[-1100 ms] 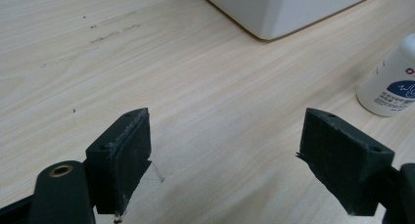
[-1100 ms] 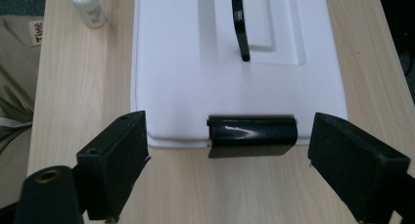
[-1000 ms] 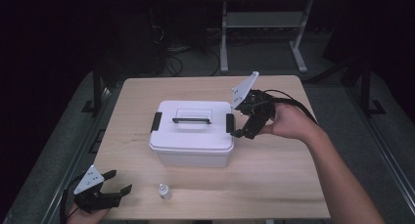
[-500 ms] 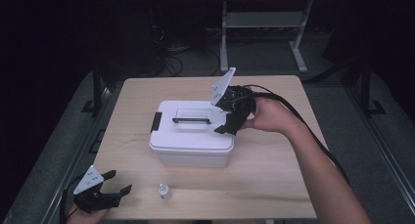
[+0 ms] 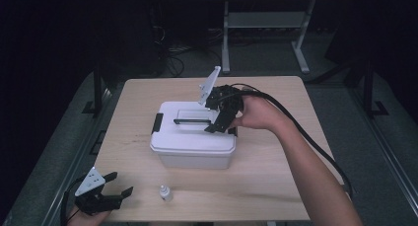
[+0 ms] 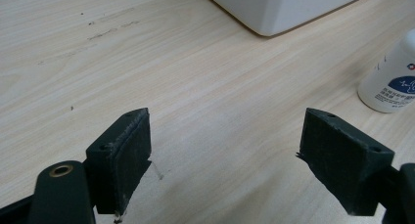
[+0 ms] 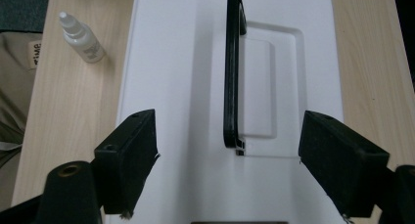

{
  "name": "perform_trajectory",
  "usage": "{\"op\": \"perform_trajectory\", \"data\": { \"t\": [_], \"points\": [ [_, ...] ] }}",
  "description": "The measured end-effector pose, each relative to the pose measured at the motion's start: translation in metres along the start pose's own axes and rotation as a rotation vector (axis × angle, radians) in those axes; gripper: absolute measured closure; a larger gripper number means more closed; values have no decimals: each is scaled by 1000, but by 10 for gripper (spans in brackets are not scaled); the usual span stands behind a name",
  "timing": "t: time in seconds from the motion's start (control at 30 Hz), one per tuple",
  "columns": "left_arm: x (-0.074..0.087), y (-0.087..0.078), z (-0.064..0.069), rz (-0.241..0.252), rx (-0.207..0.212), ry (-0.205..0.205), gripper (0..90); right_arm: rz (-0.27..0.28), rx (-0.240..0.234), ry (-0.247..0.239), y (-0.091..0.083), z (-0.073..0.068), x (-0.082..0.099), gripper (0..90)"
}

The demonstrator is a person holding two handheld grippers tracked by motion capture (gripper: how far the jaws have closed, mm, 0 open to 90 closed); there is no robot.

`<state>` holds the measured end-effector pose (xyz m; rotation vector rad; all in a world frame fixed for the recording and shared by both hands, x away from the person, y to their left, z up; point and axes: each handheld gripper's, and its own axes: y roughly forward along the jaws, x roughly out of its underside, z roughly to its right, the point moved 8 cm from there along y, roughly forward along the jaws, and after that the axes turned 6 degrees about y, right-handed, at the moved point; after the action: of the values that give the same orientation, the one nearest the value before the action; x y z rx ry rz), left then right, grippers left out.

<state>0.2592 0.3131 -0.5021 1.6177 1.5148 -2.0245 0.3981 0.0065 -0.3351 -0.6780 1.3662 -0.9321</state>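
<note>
High view: the white lidded box [image 5: 193,134] sits mid-frame on the bench [image 5: 276,186], its black carry handle [image 5: 191,121] lying flat along the lid. The right tongs [image 5: 217,127] hover over the lid's right end, having just been narrowing a little, yet wide with nothing between them. The left tongs [image 5: 121,184] rest wide at lower left, well apart from the box, near a small dropper bottle [image 5: 165,193]

Left gripper view: a box corner [image 6: 274,11] lies at the top, beyond wide tongs [image 6: 225,160]

Right gripper view: the handle [image 7: 232,72] runs up the centre from between the tongs [image 7: 227,158]. Box looks stiff, smooth plastic, probably light; the thin handle seems the best hold
</note>
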Motion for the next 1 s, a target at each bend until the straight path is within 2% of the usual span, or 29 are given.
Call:
{"op": "perform_trajectory", "data": {
  "t": [0.07, 0.1, 0.3, 0.5, 0.63, 0.67, 0.7, 0.93, 1.0],
  "points": [
    [0, 0, 0, 1, 0, 0, 192, -21, -3, 10, 4, -1, -5, 226],
    [0, 0, 0, 3, -1, 1, 192, -10, -8, 2, 6, -1, -8, 234],
    [0, 0, 0, 5, -1, 2, 192, -40, -18, 3, 14, -1, -13, 293],
    [0, 0, 0, 4, 0, 2, 192, -50, -25, -3, 25, 1, -18, 414],
    [0, 0, 0, 3, 0, 2, 192, -64, -33, 4, 32, 4, -17, 559],
    [0, 0, 0, 3, 0, 2, 192, -64, -33, 4, 32, 4, -17, 559],
    [0, 0, 0, 3, -1, 2, 192, -66, -32, 6, 35, 6, -17, 617],
    [1, 0, -1, 1, -1, 4, 192, -69, -32, 20, 36, 15, -15, 709],
    [1, 0, 0, -1, 0, 2, 192, -55, -33, 33, 35, 20, -16, 722]
  ]
}}
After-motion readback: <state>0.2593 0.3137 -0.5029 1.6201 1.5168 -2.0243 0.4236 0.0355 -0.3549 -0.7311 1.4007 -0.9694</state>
